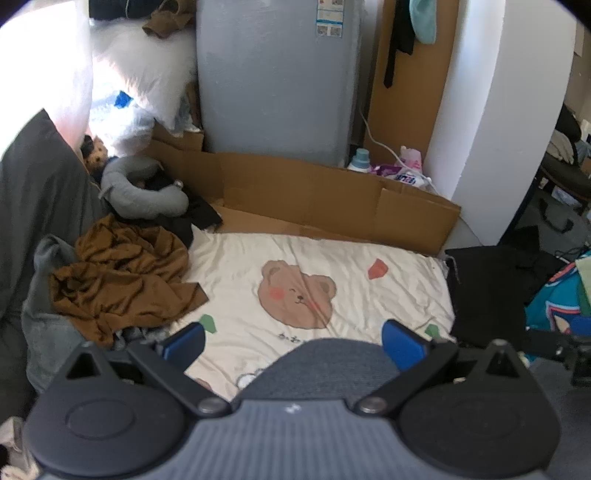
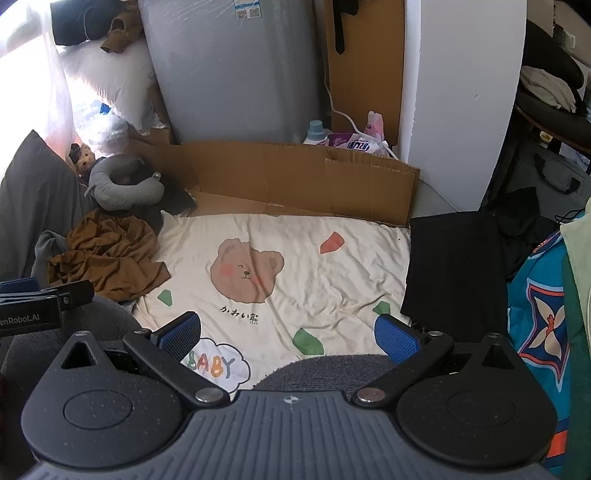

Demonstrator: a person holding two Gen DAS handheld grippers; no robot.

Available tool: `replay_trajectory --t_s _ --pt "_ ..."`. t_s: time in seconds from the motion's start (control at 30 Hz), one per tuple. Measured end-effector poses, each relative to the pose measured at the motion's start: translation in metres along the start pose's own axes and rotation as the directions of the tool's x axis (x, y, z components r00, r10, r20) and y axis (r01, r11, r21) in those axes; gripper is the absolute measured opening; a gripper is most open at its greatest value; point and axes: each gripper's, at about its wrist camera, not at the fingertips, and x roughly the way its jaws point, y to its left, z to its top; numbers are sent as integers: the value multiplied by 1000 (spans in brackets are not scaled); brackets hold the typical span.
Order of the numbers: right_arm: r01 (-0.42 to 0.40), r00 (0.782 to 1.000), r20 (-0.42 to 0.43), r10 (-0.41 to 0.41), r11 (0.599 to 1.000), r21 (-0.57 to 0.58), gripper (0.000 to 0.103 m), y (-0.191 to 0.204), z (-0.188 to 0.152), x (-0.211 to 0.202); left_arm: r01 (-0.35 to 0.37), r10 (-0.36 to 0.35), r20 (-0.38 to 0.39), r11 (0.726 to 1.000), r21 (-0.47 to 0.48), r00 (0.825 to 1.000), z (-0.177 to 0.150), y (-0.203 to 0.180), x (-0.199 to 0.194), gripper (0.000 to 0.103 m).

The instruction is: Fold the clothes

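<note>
left tongs point(image 1: 293, 341) spread wide and empty above bear-print sheet point(image 1: 332, 258), crumpled brown garment point(image 1: 122, 277) at left

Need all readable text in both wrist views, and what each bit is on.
"BABY": white cloud print on the cream bear blanket.
"かわい熊", roughly: black script under the bear's face on the blanket.
"enRobot.AI", start cut off: side of the left gripper.
Pouch behind the cardboard: bold print, unreadable.
Sticker on the grey panel: too small.
</note>
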Motion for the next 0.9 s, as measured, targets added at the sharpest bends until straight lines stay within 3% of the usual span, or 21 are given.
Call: replay_trajectory --t_s 0.4,0.9 --pt "17 1000 -8 -18 999 -29 103 16 -13 -1 22 -23 -23 1000 -9 999 -1 -5 1 103" --pt "42 999 -28 -44 998 -51 103 3 3 6 20 -21 -29 1000 -4 999 2 -11 2 103"
